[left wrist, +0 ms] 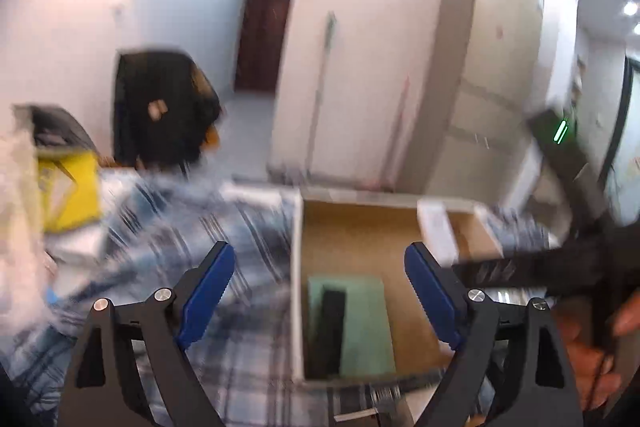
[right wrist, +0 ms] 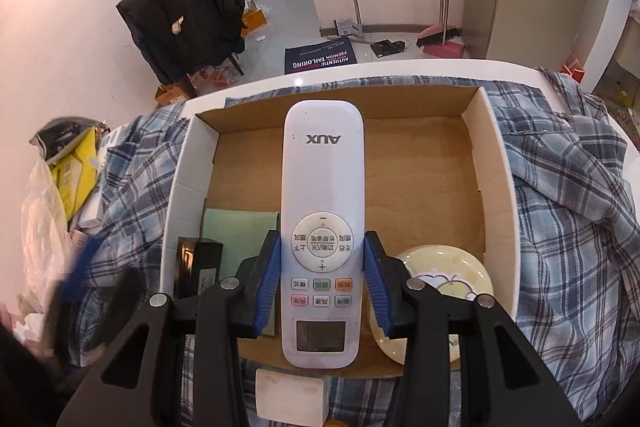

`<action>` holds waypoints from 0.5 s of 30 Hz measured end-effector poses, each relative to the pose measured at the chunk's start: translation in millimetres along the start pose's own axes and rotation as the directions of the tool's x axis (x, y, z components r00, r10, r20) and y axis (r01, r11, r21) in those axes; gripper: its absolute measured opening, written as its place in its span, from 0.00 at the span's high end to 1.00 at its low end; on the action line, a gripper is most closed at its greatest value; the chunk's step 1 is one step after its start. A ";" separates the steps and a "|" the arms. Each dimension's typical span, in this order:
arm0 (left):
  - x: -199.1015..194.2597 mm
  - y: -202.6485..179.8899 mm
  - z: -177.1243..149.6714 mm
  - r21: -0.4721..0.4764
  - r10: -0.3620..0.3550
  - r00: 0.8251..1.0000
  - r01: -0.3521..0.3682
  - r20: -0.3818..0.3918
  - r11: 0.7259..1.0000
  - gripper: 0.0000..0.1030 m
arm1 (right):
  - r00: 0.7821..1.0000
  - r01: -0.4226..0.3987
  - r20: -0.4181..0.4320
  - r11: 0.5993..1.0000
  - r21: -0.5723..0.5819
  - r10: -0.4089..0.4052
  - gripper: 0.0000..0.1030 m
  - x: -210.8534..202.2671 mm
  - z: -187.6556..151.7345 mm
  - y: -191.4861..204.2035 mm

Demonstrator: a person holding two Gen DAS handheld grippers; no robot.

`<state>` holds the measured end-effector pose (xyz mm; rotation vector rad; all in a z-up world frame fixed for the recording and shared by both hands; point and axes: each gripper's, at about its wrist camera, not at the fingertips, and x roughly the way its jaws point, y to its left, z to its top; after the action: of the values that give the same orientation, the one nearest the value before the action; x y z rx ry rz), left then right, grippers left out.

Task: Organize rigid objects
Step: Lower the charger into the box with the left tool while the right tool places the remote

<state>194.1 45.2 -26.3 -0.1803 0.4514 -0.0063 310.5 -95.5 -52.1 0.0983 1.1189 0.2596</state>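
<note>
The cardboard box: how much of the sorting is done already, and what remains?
Done: the cardboard box already holds a green item, a black box and a plate. In hand: the right gripper holds the white remote over the box. The left gripper is open, holding nothing. Left: a pale block outside the box.

Both the left gripper and the right gripper have black angular arms, silver pivot screws and blue pads (ridged).
</note>
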 end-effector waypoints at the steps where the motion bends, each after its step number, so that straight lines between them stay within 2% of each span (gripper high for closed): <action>1: -4.1 1.5 2.0 -0.004 0.011 1.000 -0.011 0.024 1.000 0.14 | 1.000 0.002 -0.004 1.000 0.001 -0.002 0.62 2.4 -0.1 -0.2; 4: -6.7 10.5 5.6 -0.039 0.027 0.999 -0.026 0.043 0.999 0.14 | 1.000 0.004 -0.017 1.000 0.009 -0.003 0.62 9.0 -0.7 -2.9; 9: 3.4 17.0 3.2 -0.069 0.040 0.999 -0.041 -0.012 0.997 0.14 | 1.000 0.029 -0.009 0.999 -0.020 -0.029 0.62 13.5 -0.7 1.0; 13: 4.3 21.4 2.6 -0.090 0.045 0.999 -0.046 -0.018 0.995 0.14 | 1.000 0.023 -0.016 0.999 -0.028 -0.024 0.62 18.7 -0.6 1.4; 14: 3.5 23.1 2.8 -0.098 0.041 0.999 -0.043 -0.018 0.994 0.14 | 1.000 0.019 -0.014 1.000 -0.025 -0.020 0.60 18.2 -1.1 0.7; 15: 2.9 24.1 2.8 -0.102 0.044 0.999 -0.046 -0.018 0.994 0.14 | 1.000 0.011 -0.014 1.000 -0.025 -0.012 0.54 16.9 -1.0 0.8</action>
<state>197.1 69.3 -29.3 -0.2714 0.4718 0.0597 316.4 -90.5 -67.2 0.0678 1.1297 0.2644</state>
